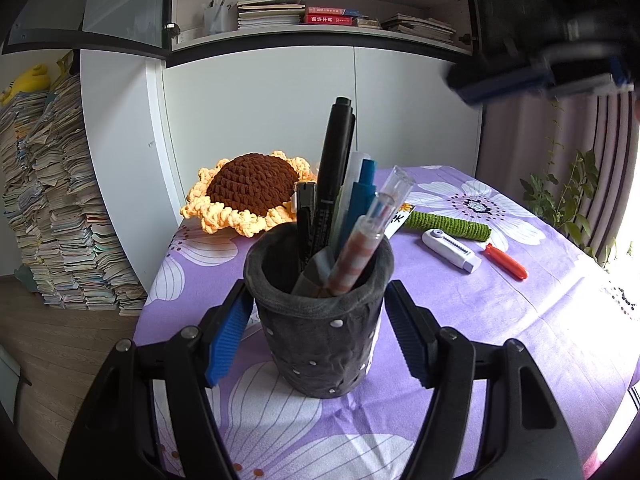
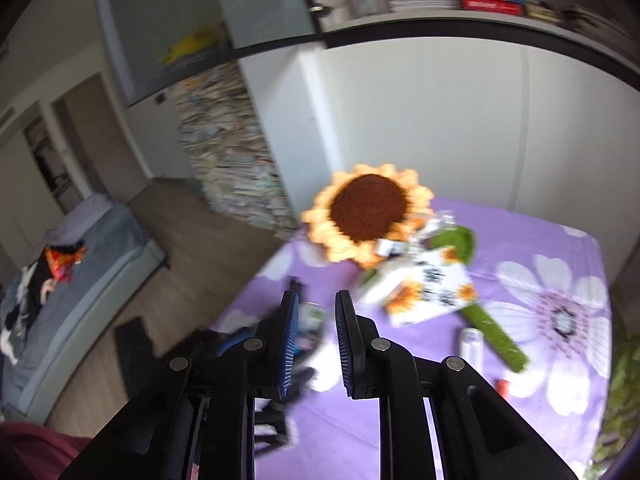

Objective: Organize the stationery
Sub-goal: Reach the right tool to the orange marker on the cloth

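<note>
Right, from the left wrist camera the left gripper (image 1: 318, 336) has its blue pads clamped on either side of the dark grey pen holder (image 1: 318, 320), which stands upright on the purple floral tablecloth (image 1: 500, 320). Inside the holder there is a tall black marker (image 1: 334, 168), a teal pen (image 1: 362, 196) and a clear pen with an orange-striped barrel (image 1: 360, 256), all leaning out of the rim. Behind the holder lies the crocheted sunflower (image 1: 250, 192), its green stem (image 1: 448, 224) running off to the holder's right; just beyond the stem sit a white correction tape (image 1: 452, 250) and an orange-red pen (image 1: 506, 262), both flat on the cloth, well apart from the holder. Up at the top right, blurred, the right gripper (image 1: 540, 80) hangs above the holder's level. Over to the right wrist camera, a smeared picture: the right gripper (image 2: 318, 312) shows a narrow gap between its jaws with nothing held there, and what looks like the holder's pens (image 2: 312, 320) sit just below the fingertips, left of the sunflower (image 2: 368, 212) and its printed card (image 2: 432, 288).
</note>
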